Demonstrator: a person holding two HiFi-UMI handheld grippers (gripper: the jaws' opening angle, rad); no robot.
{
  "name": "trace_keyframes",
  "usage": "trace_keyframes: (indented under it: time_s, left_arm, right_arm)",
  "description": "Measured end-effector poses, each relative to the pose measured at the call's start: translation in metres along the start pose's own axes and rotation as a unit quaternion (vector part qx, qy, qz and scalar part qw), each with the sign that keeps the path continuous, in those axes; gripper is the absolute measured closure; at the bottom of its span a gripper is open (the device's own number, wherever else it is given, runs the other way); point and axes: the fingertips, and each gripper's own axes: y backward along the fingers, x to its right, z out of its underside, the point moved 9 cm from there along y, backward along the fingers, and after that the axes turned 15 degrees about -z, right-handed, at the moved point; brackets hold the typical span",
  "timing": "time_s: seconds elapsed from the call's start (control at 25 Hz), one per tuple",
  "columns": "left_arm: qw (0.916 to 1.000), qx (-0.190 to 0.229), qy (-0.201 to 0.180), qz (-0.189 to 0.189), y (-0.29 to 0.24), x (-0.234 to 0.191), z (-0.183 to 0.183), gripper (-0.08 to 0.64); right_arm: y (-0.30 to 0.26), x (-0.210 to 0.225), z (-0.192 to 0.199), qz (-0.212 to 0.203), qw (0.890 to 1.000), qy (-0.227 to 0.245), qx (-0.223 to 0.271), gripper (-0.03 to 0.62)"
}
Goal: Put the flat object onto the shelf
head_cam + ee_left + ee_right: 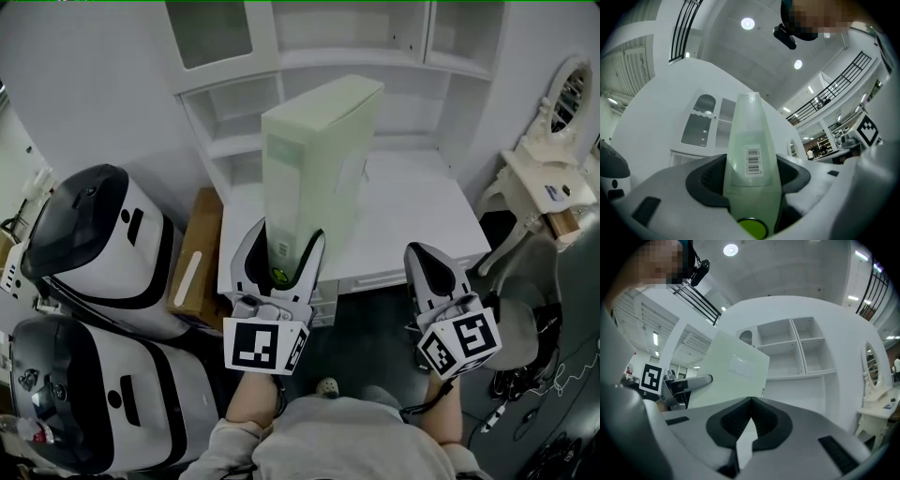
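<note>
1. Left gripper [286,234] [752,173]: clenched on the flat object [314,159] [751,136], a pale green, slim box gripped by its lower end. The box stands upright above the front edge of the white desk surface [412,202], in front of the shelf.
2. The narrow edge of the flat object carries one barcode label [753,161] and one round green spot [752,228] down between the jaws.
3. Right gripper [427,255] [750,401]: jaw tips are brought together with nothing between them. It is held well apart from the box, to its right.
4. Shelf unit [797,348]: the right gripper view shows four open compartments in a two-by-two block. The head view shows two glass-fronted doors [211,28] above; what lies behind them cannot be told.
5. Cardboard box [197,253]: one, standing closed just beside the desk's left side.
6. White-and-black machines: two, one [103,244] behind the other [94,394], at far left.
7. Vanity table [548,187]: one, with one oval mirror [570,89], at far right.
</note>
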Motion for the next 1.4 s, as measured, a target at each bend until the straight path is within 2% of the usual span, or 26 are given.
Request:
trace_keyframes:
  time_s: [0.4, 0.96, 1.28, 1.4]
  left_arm:
    - [1.0000, -0.005, 0.006, 0.003, -0.033, 0.001, 0.014, 0.268]
    - [0.9986, 0.003, -0.031, -0.042, -0.099, 0.032, 0.026, 0.268]
    - [0.9949, 0.012, -0.079, -0.062, -0.143, 0.062, 0.028, 0.268]
    - [0.9918, 0.014, -0.110, -0.063, -0.157, 0.071, 0.028, 0.268]
  right_arm:
    - [-0.018, 0.031, 0.005, 0.003, 1.000, -0.008, -0.001, 0.583]
    - [-0.060, 0.126, 0.002, -0.062, 0.998, -0.003, 0.008, 0.583]
    - [-0.075, 0.186, -0.001, -0.090, 0.996, 0.001, 0.018, 0.583]
    - [-0.079, 0.206, -0.001, -0.101, 0.995, 0.001, 0.020, 0.583]
